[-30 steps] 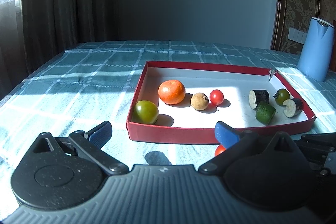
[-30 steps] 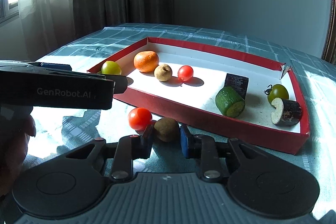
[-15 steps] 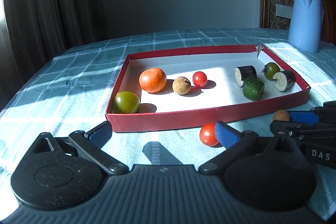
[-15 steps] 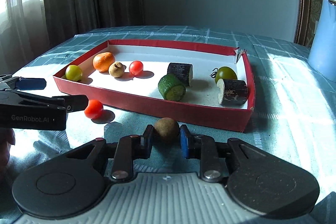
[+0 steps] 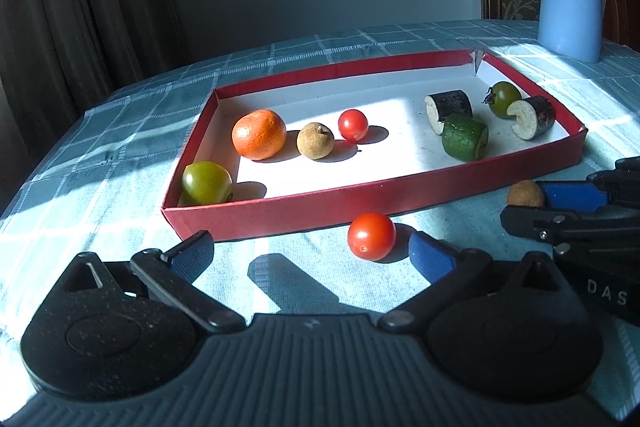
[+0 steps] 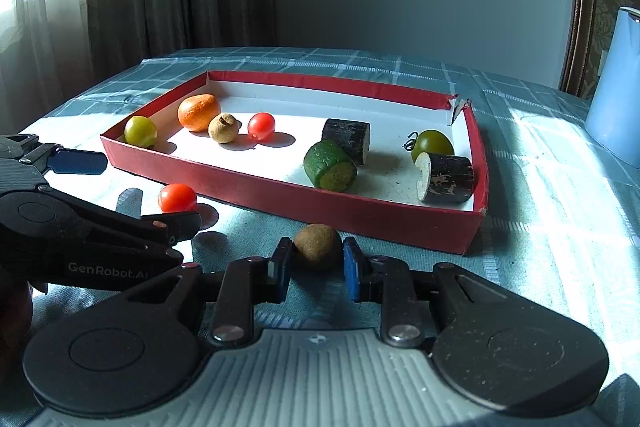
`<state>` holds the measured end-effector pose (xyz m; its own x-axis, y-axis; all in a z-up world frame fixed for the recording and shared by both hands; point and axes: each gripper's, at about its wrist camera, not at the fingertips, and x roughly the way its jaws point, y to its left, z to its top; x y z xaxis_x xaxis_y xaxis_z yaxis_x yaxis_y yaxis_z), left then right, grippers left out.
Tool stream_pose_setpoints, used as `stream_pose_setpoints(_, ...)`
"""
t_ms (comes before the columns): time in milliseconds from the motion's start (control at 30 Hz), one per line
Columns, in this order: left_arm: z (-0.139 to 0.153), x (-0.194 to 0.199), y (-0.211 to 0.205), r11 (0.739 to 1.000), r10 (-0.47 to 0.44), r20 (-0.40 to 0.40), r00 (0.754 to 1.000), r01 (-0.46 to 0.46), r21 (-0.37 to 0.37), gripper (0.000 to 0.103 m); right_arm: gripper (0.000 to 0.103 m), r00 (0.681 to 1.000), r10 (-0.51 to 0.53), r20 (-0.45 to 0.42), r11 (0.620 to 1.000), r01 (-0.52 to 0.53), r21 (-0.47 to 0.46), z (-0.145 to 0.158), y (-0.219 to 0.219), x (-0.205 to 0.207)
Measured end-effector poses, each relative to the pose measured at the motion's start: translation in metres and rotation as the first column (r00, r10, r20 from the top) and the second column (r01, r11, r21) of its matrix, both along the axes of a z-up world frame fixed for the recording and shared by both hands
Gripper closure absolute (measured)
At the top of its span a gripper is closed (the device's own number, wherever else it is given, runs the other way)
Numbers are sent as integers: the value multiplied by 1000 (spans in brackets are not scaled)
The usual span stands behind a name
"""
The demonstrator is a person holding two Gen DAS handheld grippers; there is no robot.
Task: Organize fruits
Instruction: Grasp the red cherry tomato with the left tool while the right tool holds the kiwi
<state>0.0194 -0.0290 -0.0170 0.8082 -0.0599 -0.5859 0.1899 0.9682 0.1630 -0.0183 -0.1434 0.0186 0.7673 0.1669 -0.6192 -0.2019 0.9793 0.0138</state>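
Observation:
A red-walled tray (image 5: pixel 360 205) (image 6: pixel 280 193) holds a green tomato (image 5: pixel 207 183), an orange (image 5: pixel 259 134), a brown longan (image 5: pixel 315 141), a red cherry tomato (image 5: pixel 353 125), a cucumber piece (image 5: pixel 464 142), two dark eggplant pieces and another green tomato. A loose red tomato (image 5: pixel 371 236) (image 6: pixel 177 197) lies on the cloth in front of the tray. My left gripper (image 5: pixel 310 253) is open, its right finger close beside that tomato. My right gripper (image 6: pixel 317 263) is shut on a brown longan (image 6: pixel 318 246) (image 5: pixel 525 193) near the tray's front wall.
A light blue kettle (image 5: pixel 570 1) (image 6: pixel 616 87) stands at the back right of the checked tablecloth (image 5: pixel 120 131). Dark curtains hang behind the table on the left. The left gripper's body (image 6: pixel 80 239) lies to the left of the right gripper.
Both views have shifted: the tray now sits farther left and closer. The right gripper still holds the longan and has moved right, away from the loose red tomato. The left gripper stays open.

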Motion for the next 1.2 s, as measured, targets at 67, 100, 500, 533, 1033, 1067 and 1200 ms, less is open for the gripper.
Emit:
stream_pose_setpoints(67, -1, 0, 0, 1000, -1, -1, 1000, 1, 5, 0, 77, 1000, 0, 0, 1000, 0, -1, 0, 0, 0)
stream_pose_setpoints(100, -1, 1, -1, 1000, 0, -3, 1000, 0, 13, 0, 77, 1000, 0, 0, 1000, 0, -1, 0, 0, 0)
stream_pose_setpoints(500, -1, 3, 0, 1000, 4, -12, 1000, -4, 0, 3, 77, 1000, 1, 1, 1000, -1, -4, 0, 1, 0)
stream_pose_setpoints(533, -1, 4, 0, 1000, 4, -13, 1000, -4, -2, 3, 77, 1000, 1, 2, 1000, -1, -7, 0, 1, 0)
stream_pose_setpoints(1033, 1, -8, -6, 996, -90, 4, 996, 90, -19, 44, 77, 1000, 1, 1, 1000, -1, -5, 0, 1, 0)
stream_pose_setpoints(1067, 1, -8, -6, 995, -97, 6, 995, 97, -17, 46, 77, 1000, 1, 1, 1000, -1, -5, 0, 1, 0)
stream_pose_setpoints(1200, 1, -9, -6, 993, -112, 0, 994, 112, -33, 55, 77, 1000, 1, 1, 1000, -1, -3, 0, 1, 0)
